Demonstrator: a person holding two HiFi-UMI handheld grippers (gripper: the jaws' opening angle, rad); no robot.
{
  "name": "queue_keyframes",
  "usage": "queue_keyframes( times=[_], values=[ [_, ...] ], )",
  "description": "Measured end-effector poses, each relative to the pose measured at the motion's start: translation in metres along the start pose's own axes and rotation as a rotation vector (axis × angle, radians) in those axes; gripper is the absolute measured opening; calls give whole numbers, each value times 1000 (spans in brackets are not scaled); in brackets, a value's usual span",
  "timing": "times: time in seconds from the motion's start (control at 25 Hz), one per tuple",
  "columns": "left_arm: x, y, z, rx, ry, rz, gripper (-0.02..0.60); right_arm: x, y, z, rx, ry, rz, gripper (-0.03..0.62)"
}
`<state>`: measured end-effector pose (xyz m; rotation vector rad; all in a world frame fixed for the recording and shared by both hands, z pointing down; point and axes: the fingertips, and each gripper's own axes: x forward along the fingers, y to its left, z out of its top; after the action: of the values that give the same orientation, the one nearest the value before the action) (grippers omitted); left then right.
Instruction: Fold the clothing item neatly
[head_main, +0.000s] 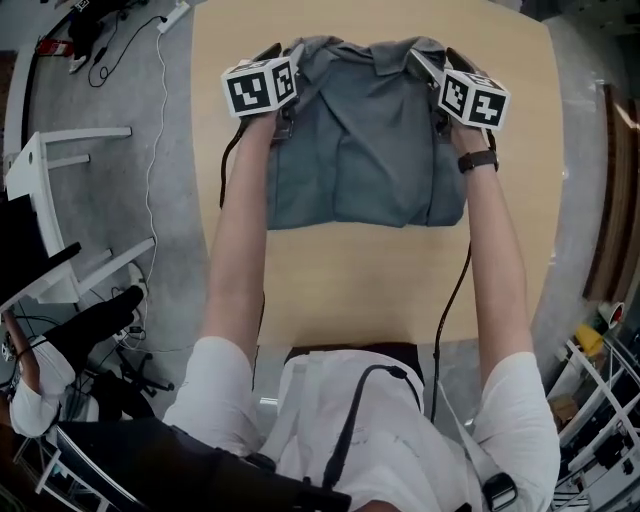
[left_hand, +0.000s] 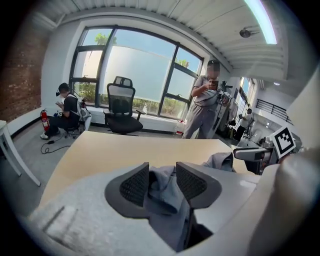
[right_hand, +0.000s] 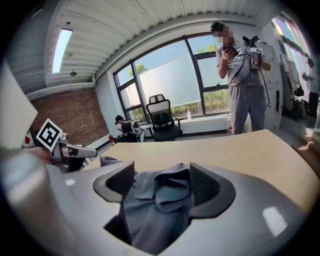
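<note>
A grey shirt (head_main: 360, 140) lies folded into a rough rectangle on the far half of the wooden table (head_main: 380, 280), collar end away from me. My left gripper (head_main: 277, 55) is at the shirt's far left corner and my right gripper (head_main: 432, 62) at its far right corner. In the left gripper view the left gripper (left_hand: 162, 182) has its jaws apart, with a loose bunch of grey cloth (left_hand: 162, 192) lying between the pads. The right gripper (right_hand: 162, 182) shows the same: wide jaws and a slack fold of the shirt (right_hand: 160, 200) resting between them, unpressed.
Bare tabletop stretches between the shirt's near edge and my body. A white frame (head_main: 60, 170) and cables lie on the floor at left. Beyond the table's far edge a person (left_hand: 202, 107) stands, an office chair (left_hand: 121, 107) is parked, and another person (left_hand: 65, 110) sits.
</note>
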<state>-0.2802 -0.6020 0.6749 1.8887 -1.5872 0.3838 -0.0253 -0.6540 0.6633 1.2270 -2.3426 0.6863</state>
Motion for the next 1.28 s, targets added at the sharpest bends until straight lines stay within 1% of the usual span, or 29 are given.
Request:
queue_keyframes(
  times=[0.08, 0.2, 0.28, 0.32, 0.4, 0.44, 0.48, 0.52, 0.56, 0.6, 0.64, 0.72, 0.8, 0.88, 1.0, 1.08, 1.2, 1.28],
  values=[
    [-19, 1, 3, 9, -14, 10, 178, -19, 8, -6, 11, -6, -19, 329],
    [-55, -8, 1, 20, -40, 26, 175, -51, 26, -13, 66, -42, 3, 299],
    [-80, -16, -5, 11, -62, 22, 175, -73, 41, -15, 99, -71, 32, 218],
    [-91, -19, -8, 8, -71, 19, 172, -83, 49, -16, 109, -84, 49, 191],
    [-112, -29, -17, 7, -84, 9, 126, -101, 66, -20, 118, -96, 77, 146],
    [-123, -36, -22, 5, -90, -2, 79, -111, 74, -24, 119, -97, 88, 131],
    [-134, -44, -29, 2, -94, -19, 18, -121, 83, -28, 119, -99, 98, 119],
    [-145, -53, -35, -2, -96, -37, 2, -131, 93, -32, 117, -102, 110, 98],
    [-156, -61, -42, -8, -99, -54, 1, -142, 103, -36, 112, -108, 126, 65],
    [-165, -70, -50, -15, -102, -70, 0, -153, 114, -39, 101, -116, 149, 13],
    [-174, -80, -58, -22, -105, -89, 0, -165, 127, -43, 77, -127, 179, 2],
    [-191, -101, -74, -23, -108, -135, 0, -190, 157, -47, -8, -161, 229, 3],
    [-213, -119, -87, -9, -118, -166, 0, -215, 184, -51, -74, -193, 231, 5],
    [-238, -135, -99, -20, -147, -199, 0, -239, 205, -53, -61, -239, 226, 5],
    [-278, -158, -128, -103, -192, -268, 0, -277, 230, -63, 19, -314, 247, 5],
    [-300, -170, -153, -147, -191, -292, 0, -296, 246, -80, 23, -309, 246, 5],
    [-331, -180, -186, -188, -180, -310, 0, -320, 276, -108, -62, -270, 244, 5],
    [-341, -181, -192, -192, -199, -307, 0, -333, 287, -115, -102, -265, 232, 5]
  ],
)
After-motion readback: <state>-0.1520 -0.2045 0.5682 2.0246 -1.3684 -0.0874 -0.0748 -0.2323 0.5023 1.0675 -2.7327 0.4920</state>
